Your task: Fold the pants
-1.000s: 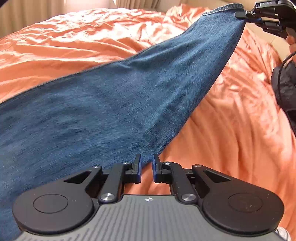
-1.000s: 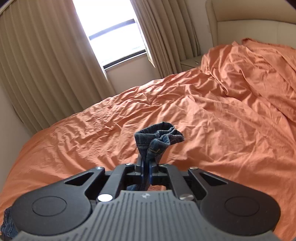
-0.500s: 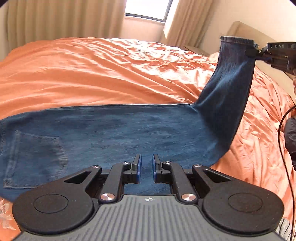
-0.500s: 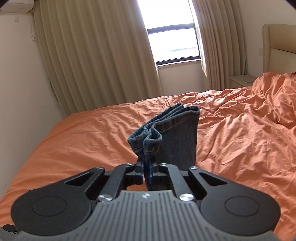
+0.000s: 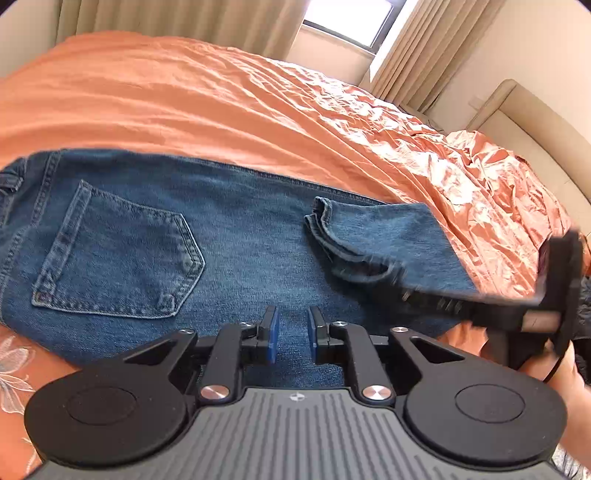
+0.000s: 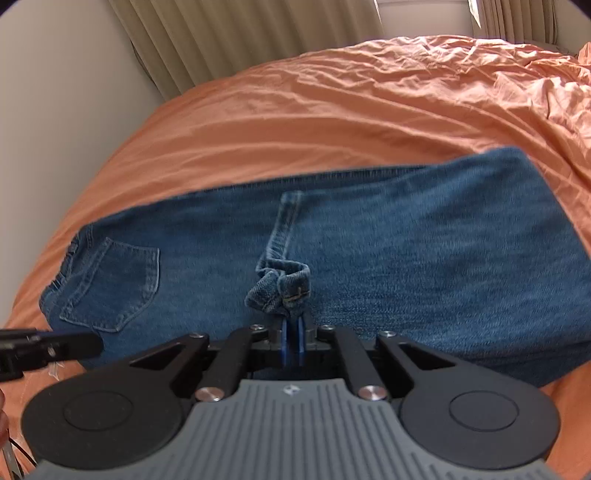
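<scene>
Blue jeans (image 5: pixel 229 236) lie on the orange bed sheet (image 5: pixel 221 96), back pocket (image 5: pixel 118 254) up at the left. The leg ends are folded back over the thighs, hem (image 5: pixel 325 221) near the middle. My left gripper (image 5: pixel 291 332) is open and empty, just above the jeans' near edge. My right gripper (image 6: pixel 291 339) is shut on the bunched leg hem (image 6: pixel 280 284) and holds it low over the jeans (image 6: pixel 424 258). In the left wrist view the right gripper (image 5: pixel 391 273) reaches in from the right, blurred.
Beige curtains (image 5: pixel 166 18) and a window (image 5: pixel 347 18) stand behind the bed. A beige headboard (image 5: pixel 535 125) is at the right. A white floral print (image 5: pixel 14 365) shows on the sheet at the near left. The left gripper's finger (image 6: pixel 55 347) shows in the right wrist view.
My right gripper has carried the leg hem down from high in the air and leftward onto the thigh part of the jeans. The left gripper stayed open and shifted over the jeans.
</scene>
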The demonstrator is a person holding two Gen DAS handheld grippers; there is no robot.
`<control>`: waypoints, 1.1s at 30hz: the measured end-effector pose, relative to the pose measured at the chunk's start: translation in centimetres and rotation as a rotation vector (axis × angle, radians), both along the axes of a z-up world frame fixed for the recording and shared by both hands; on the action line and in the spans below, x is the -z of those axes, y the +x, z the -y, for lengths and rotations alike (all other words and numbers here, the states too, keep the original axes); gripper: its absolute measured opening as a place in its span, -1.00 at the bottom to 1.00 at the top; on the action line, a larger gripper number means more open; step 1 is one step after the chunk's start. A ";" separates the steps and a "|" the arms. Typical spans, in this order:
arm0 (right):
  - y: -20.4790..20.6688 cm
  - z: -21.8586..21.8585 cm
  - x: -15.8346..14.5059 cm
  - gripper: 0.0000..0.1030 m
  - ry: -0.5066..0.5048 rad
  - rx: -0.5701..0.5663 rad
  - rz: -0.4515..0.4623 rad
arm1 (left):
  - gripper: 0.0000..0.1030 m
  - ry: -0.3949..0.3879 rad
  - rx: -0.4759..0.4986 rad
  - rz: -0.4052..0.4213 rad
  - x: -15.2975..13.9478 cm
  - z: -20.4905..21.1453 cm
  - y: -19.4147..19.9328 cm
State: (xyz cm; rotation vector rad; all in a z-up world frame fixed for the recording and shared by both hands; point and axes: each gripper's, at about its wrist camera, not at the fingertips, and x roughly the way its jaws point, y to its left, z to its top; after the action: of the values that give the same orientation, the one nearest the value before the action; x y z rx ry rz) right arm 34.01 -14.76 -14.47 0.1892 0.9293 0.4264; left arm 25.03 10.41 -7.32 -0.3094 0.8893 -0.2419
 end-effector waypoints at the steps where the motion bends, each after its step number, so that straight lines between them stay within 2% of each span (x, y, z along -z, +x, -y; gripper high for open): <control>1: 0.1 0.1 0.7 -0.92 0.003 -0.001 -0.008 | -0.58 -0.017 0.001 -0.002 0.3 0.0 0.1; 4: 0.1 0.7 1.6 -0.89 0.035 0.006 -0.007 | -0.24 -0.083 -0.009 -0.011 1.0 0.0 1.0; 5: 0.0 0.9 1.7 -0.78 0.051 0.005 -0.014 | -0.15 -0.105 -0.011 -0.013 1.2 0.0 1.3; 7: 0.1 1.7 1.6 -0.46 0.110 -0.013 -0.026 | -0.12 -0.156 -0.018 -0.024 1.8 0.0 2.3; 8: -0.1 1.9 1.5 -0.21 0.134 -0.021 -0.023 | -0.10 -0.175 -0.022 -0.026 2.0 0.1 2.8; 9: -0.2 2.2 1.1 -0.05 0.156 -0.022 -0.010 | -0.09 -0.193 -0.027 -0.029 2.3 0.4 3.4; 11: -1.0 2.7 0.1 0.07 0.165 -0.018 0.021 | -0.07 -0.224 -0.039 -0.033 2.8 0.8 4.5; 16: 0.1 4.6 -1.3 0.13 0.065 0.085 0.106 | 0.00 -0.300 -0.084 -0.046 4.4 1.6 8.3; 18: 0.8 5.9 -1.2 0.13 0.060 0.123 0.119 | 0.00 -0.347 -0.116 -0.055 5.4 1.7 10.2; 21: 2.0 7.4 -0.6 0.13 0.075 0.175 0.104 | 0.00 -0.407 -0.167 -0.073 7.2 1.4 12.7; 25: 3.6 9.2 0.1 0.12 0.093 0.225 0.062 | -0.02 -0.413 -0.187 -0.098 9.2 1.6 14.9; 27: 4.1 9.9 0.1 0.12 0.079 0.244 0.061 | -0.23 -0.425 -0.177 -0.094 9.6 1.8 15.1; 28: 4.3 10.2 0.2 0.12 0.070 0.253 0.060 | -0.51 -0.415 -0.170 -0.085 9.6 2.0 15.1; 29: 4.5 10.5 0.2 0.12 0.059 0.263 0.057 | -0.70 -0.394 -0.169 -0.060 9.2 2.3 14.9; 31: 4.9 11.2 0.3 0.11 0.042 0.280 0.049 | -0.85 -0.354 -0.153 -0.008 8.0 3.0 14.4; 33: 4.8 11.9 0.1 0.02 0.020 0.297 0.051 | -0.87 -0.301 -0.111 0.070 5.9 4.1 13.8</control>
State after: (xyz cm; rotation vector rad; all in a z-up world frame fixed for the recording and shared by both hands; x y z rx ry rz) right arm 38.86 -26.64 -14.59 0.3280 0.8314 0.1655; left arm 38.81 6.33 -13.18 -0.6240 0.7632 -0.2823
